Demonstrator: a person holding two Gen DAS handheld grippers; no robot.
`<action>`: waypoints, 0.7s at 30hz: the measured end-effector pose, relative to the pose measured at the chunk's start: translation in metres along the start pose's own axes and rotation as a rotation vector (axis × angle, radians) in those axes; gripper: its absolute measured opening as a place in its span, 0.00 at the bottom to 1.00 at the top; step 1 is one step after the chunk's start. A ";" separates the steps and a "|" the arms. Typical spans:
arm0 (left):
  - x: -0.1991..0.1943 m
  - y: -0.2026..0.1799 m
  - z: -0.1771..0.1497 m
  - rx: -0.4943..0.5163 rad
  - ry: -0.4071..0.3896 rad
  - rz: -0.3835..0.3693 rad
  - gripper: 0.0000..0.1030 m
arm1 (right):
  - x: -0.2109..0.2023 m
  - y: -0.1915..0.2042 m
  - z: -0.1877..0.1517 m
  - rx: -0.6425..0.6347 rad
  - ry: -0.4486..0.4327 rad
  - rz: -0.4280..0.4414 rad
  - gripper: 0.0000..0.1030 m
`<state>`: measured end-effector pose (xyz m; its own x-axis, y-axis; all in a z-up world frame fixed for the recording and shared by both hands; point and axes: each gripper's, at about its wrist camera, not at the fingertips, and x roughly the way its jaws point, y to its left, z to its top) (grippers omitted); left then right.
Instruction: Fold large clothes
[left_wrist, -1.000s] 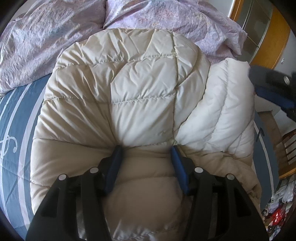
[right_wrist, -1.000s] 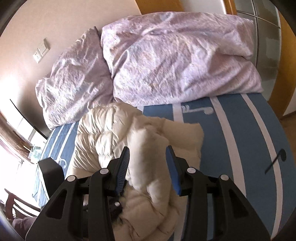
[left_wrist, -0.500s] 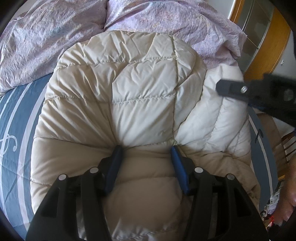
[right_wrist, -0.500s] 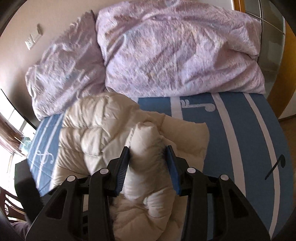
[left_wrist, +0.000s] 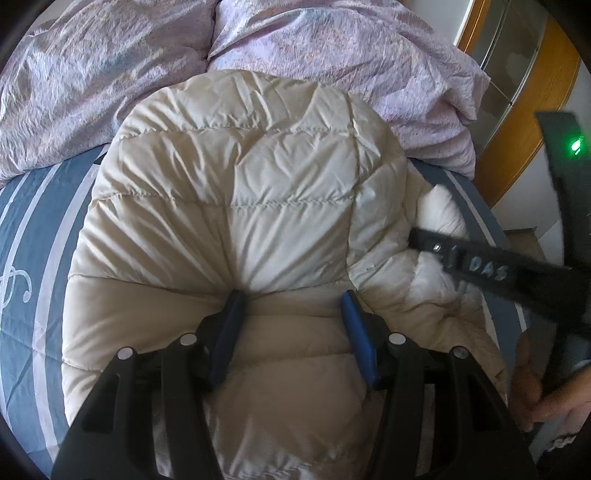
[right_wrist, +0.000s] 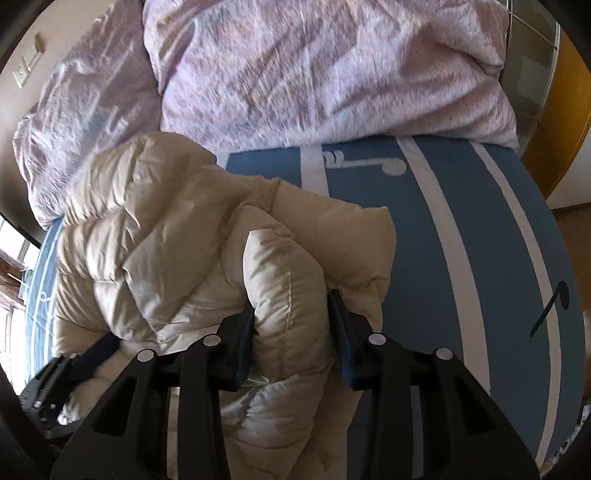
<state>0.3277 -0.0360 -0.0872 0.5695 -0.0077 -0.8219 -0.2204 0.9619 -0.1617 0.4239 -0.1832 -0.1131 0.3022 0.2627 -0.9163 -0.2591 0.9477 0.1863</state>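
Observation:
A cream quilted down jacket (left_wrist: 258, 192) lies bunched on the blue striped bed. My left gripper (left_wrist: 291, 310) is shut on a gathered fold at its near edge, and creases fan out from the pinch. My right gripper (right_wrist: 291, 314) has a puffy sleeve fold (right_wrist: 284, 280) of the jacket (right_wrist: 155, 229) squeezed between its blue pads, its jaws closing on it. It holds that fold low over the jacket's right side. In the left wrist view one of its black fingers (left_wrist: 480, 264) crosses the jacket's right part.
Lilac crumpled bedding (left_wrist: 332, 44) (right_wrist: 332, 74) is heaped at the head of the bed behind the jacket. Blue sheet with white stripes (right_wrist: 480, 221) lies bare to the right. A wooden wardrobe (left_wrist: 524, 110) stands beyond the bed's right edge. A hand (left_wrist: 535, 398) shows at lower right.
My right gripper has come down with the sleeve fold, closer to the jacket and bed, and tilted more steeply. In the left wrist view it dropped across the jacket's right side. The left gripper kept still.

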 end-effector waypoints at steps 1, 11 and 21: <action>-0.001 0.000 0.001 -0.001 -0.002 -0.004 0.52 | 0.001 -0.001 -0.001 0.001 0.003 -0.002 0.37; -0.014 0.000 0.011 -0.010 -0.020 -0.039 0.52 | 0.017 -0.013 -0.009 0.028 0.032 -0.006 0.37; -0.040 0.023 0.039 -0.032 -0.079 -0.033 0.53 | 0.019 -0.029 -0.007 0.090 0.037 0.006 0.39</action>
<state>0.3311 -0.0024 -0.0368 0.6374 -0.0163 -0.7704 -0.2250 0.9523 -0.2063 0.4309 -0.2073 -0.1383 0.2668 0.2628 -0.9272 -0.1766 0.9592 0.2210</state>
